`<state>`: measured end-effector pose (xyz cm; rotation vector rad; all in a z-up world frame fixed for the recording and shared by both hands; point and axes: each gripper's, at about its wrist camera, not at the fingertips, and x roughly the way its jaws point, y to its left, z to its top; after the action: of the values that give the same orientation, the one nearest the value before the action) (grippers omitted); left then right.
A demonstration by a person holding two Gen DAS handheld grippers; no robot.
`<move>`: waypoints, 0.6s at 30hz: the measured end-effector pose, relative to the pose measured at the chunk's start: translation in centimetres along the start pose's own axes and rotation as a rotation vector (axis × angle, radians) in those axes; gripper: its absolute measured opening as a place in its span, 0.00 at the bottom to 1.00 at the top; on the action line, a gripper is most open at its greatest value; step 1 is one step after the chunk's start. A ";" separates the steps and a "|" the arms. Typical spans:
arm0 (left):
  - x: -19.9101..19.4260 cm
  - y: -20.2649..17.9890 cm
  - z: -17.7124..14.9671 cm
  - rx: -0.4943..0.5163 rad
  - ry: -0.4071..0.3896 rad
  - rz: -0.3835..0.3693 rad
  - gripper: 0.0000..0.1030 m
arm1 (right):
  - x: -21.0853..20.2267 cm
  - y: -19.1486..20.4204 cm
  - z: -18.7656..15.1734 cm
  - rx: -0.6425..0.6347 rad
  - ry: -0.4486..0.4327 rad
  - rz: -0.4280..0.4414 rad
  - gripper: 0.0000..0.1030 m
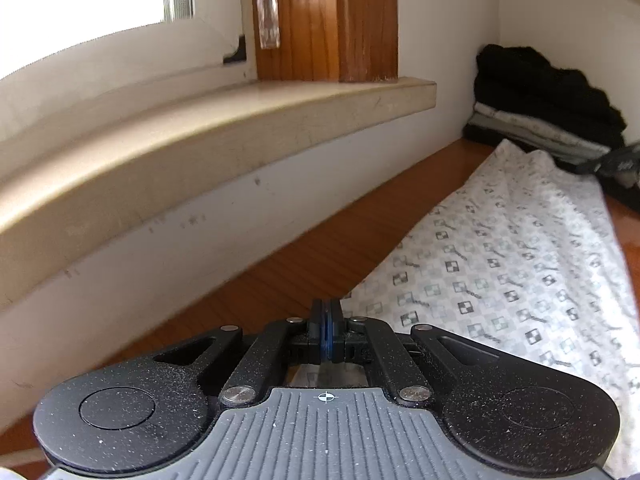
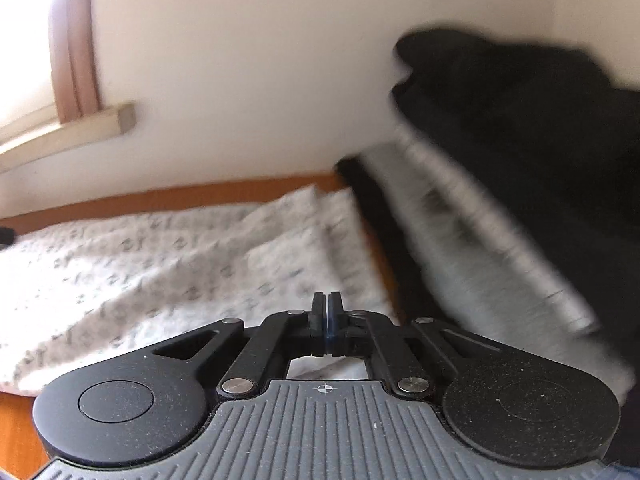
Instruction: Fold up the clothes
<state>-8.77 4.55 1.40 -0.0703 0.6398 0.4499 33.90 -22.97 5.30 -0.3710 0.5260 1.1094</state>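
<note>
The left wrist view is sharp and shows a window sill (image 1: 224,128) curving across the wall up and to the left of the left gripper (image 1: 327,312), with a wooden window frame (image 1: 328,20) standing on it; the right wrist view is blurred and catches only the sill's end and the frame far off to the upper left. The left view also shows the right gripper as a dark shape at its far right edge, over the far part of the cloth.

A patterned white garment (image 1: 520,264) lies flat on the wooden table (image 1: 280,264). In the left view it stretches ahead and to the right of the jaws, its long axis running from near the jaws away toward the far corner, its left edge just beside the jaw tips. In the right view the same garment (image 2: 160,264) spreads ahead and to the left of the right gripper (image 2: 327,308).

A stack of folded clothes (image 1: 544,100), black on top with grey layers below, sits against the wall at the far end of the garment. In the right view this stack (image 2: 520,160) looms close on the right of the jaws, blocking that side.

Both pairs of jaws are pressed fully together. Whether either pinches cloth cannot be told; the garment's edge passes under the tips.
</note>
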 end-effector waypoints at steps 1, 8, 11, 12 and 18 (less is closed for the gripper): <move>-0.2 -0.2 0.1 0.008 -0.005 0.002 0.01 | -0.4 -0.3 0.0 -0.003 -0.020 -0.043 0.01; 0.0 -0.6 0.6 -0.008 -0.010 -0.003 0.01 | -0.9 -2.2 0.0 0.057 -0.025 0.007 0.06; 0.7 -0.2 0.3 -0.027 0.016 -0.010 0.01 | 0.9 -0.8 0.8 0.037 -0.022 0.054 0.24; 0.7 -0.1 0.3 -0.031 0.013 -0.013 0.01 | 1.6 -0.4 1.0 0.026 -0.019 0.058 0.37; 0.8 -0.6 0.2 0.000 0.018 0.003 0.01 | 5.1 0.3 2.1 0.054 0.010 0.074 0.34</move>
<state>-7.89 4.36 1.05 -0.0737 0.6579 0.4531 35.81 -17.99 4.10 -0.3126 0.5812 1.1629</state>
